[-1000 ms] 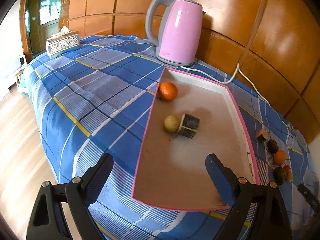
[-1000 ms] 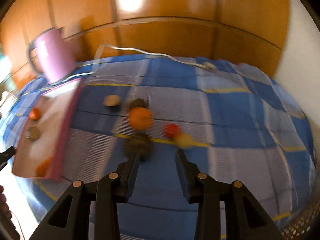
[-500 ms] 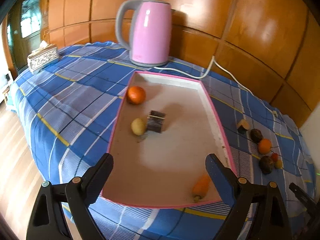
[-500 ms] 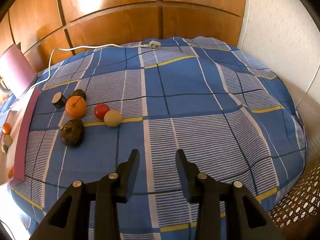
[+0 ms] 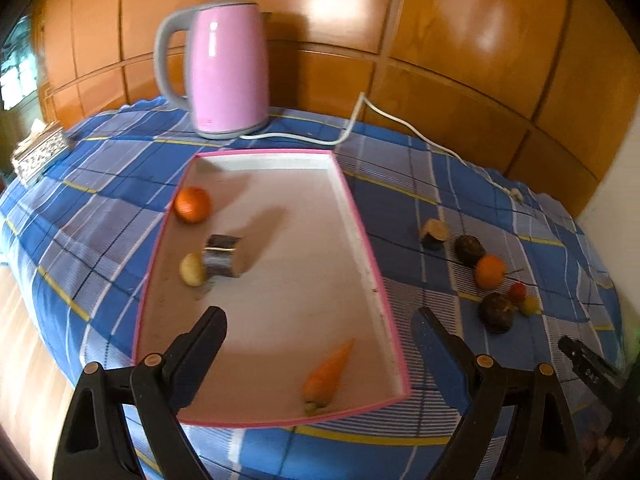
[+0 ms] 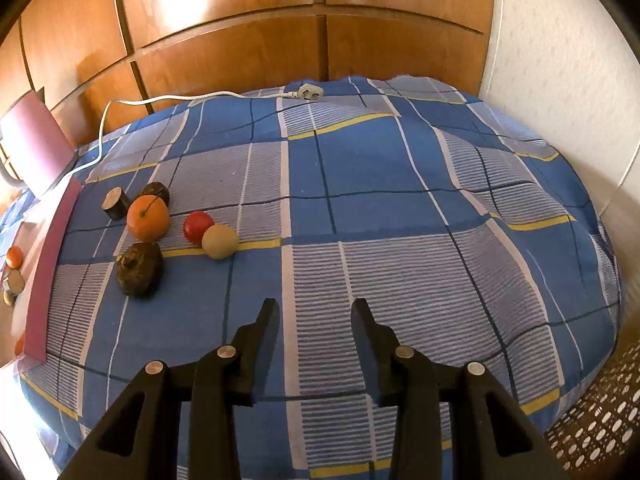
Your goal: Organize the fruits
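The left gripper [image 5: 320, 332] stands wide and empty above the pink-rimmed tray [image 5: 362, 236], a carrot [image 5: 326, 372] just below. The right gripper [image 6: 314, 312], narrow with nothing between, hovers over bare checked cloth [image 6: 400, 216]; the orange [image 6: 147, 218] and dark fruit [image 6: 139, 269] lie ahead-left.

Each wrist view looks steeply down past its own tongs at the table; both share the loose fruit cluster [image 5: 490, 272] [image 6: 148, 218] and tray [image 5: 362, 240] [image 6: 48, 264].

no legible text in either view, pink kettle [image 5: 227, 68] plain with no readable brand, patterned tissue box [image 5: 38, 156] ornamented only, pink-rimmed tray [image 5: 362, 240] unmarked, checked cloth [image 6: 360, 200] bears no lettering
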Motion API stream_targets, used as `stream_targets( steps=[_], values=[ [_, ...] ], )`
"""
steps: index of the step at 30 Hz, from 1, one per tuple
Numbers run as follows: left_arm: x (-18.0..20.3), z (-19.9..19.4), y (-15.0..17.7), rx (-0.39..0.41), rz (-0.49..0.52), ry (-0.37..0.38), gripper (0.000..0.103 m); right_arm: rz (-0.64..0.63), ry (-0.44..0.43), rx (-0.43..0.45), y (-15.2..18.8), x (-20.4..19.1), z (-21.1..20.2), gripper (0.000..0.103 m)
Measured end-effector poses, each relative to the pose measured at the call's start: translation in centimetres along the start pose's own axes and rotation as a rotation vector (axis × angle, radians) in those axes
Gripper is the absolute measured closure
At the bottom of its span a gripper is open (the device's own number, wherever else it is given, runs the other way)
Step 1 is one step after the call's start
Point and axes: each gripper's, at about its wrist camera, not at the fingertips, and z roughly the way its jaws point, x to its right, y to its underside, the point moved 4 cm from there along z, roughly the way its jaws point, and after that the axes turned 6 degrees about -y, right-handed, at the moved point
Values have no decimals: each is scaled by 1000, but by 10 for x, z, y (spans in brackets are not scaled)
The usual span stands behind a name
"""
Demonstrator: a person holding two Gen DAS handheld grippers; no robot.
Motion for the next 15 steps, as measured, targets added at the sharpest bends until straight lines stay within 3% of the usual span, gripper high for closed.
stream_targets(
  steps=[15],
  values=[
    [54,14,-7,-40,86,37,9,21,-227,19,-22,-21,17,66]
  ],
)
